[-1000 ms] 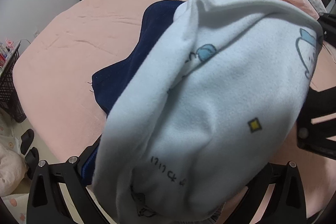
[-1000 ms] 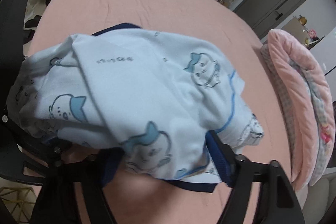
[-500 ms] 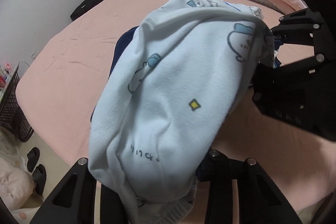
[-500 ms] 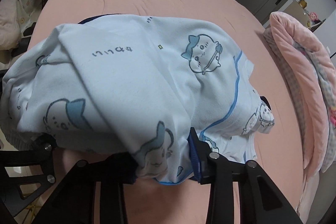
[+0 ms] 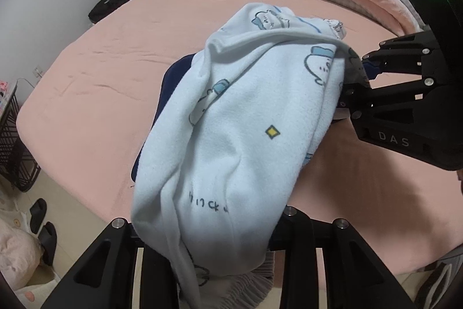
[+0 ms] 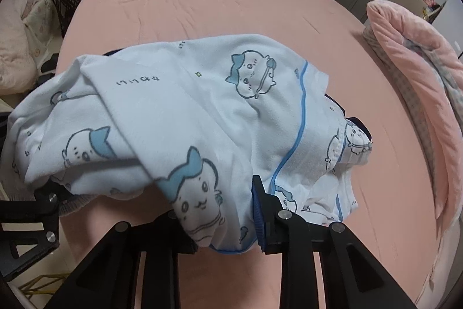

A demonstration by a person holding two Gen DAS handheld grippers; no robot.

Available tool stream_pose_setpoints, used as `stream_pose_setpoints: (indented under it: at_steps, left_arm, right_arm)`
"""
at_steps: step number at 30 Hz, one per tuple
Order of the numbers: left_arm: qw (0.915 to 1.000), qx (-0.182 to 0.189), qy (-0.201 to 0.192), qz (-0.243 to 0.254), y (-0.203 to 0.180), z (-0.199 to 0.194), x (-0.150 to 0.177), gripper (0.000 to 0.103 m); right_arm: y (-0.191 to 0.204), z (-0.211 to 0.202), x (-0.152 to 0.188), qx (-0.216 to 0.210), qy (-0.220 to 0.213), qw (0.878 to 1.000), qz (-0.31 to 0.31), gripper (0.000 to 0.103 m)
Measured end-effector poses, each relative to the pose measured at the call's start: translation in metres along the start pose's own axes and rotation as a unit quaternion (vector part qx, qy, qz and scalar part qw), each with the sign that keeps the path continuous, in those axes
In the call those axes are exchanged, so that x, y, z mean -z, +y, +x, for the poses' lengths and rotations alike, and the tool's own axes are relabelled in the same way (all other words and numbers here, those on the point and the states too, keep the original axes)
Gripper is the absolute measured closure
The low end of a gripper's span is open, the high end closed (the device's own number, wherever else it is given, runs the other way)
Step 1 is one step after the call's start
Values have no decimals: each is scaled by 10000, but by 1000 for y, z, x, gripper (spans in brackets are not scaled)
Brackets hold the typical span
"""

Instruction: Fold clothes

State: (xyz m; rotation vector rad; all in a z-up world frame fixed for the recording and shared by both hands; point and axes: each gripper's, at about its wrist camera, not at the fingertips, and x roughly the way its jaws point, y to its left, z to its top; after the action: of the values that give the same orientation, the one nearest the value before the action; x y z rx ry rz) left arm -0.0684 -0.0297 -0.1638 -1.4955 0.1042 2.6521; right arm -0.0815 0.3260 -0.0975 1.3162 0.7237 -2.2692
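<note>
Both grippers, left [image 5: 202, 225] and right [image 6: 220, 210], are clamped on a pale blue cartoon-print fleece garment [image 6: 179, 118], held bunched at frame centre above a navy garment [image 5: 170, 89] on the pink bed [image 6: 231, 7]. Folding well likely means even tension and matched edges.

A light blue garment [image 6: 179, 118] printed with cartoon cats drapes over the right gripper [image 6: 220, 225], its fingers clamped on the near hem, above the pink bed [image 6: 231, 5].
</note>
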Motion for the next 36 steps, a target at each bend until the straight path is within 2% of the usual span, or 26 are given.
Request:
stream_pose_setpoints:
  at_steps: [7, 10, 13, 17, 21, 26, 31, 34, 36]
  left_arm:
    - [9980, 510, 121, -365, 14, -9, -7, 69]
    - [9988, 432, -20, -241, 20, -6, -15, 69]
    - [9976, 636, -249, -81, 46, 7, -37, 69]
    - [9949, 898, -440, 121, 40, -5, -25, 74]
    - [9936, 989, -471, 282, 39, -17, -20, 74]
    - [9951, 886, -270, 347, 32, -9, -27, 74]
    - [9958, 855, 259, -197, 45, 11, -47, 63]
    - [9945, 922, 230, -451, 57, 9, -52, 62]
    - [9948, 911, 157, -436, 59, 4, -55, 59]
  right_arm:
    - [-2, -15, 10, -117, -67, 9998, 135, 81]
    - [-6, -15, 10, -180, -71, 9996, 221, 82]
    - [-11, -15, 10, -296, -66, 9987, 398, 82]
    - [-24, -15, 13, -619, -64, 9949, 794, 82]
    - [-41, -17, 20, -939, -143, 9887, 1163, 82]
    - [-51, -21, 29, -1037, -208, 9868, 1224, 82]
    - [-53, -25, 30, -1168, -328, 9848, 1241, 82]
    - [-54, -26, 24, -1139, -369, 9859, 1172, 82]
    - [-47, -33, 27, -1116, -390, 9862, 1156, 82]
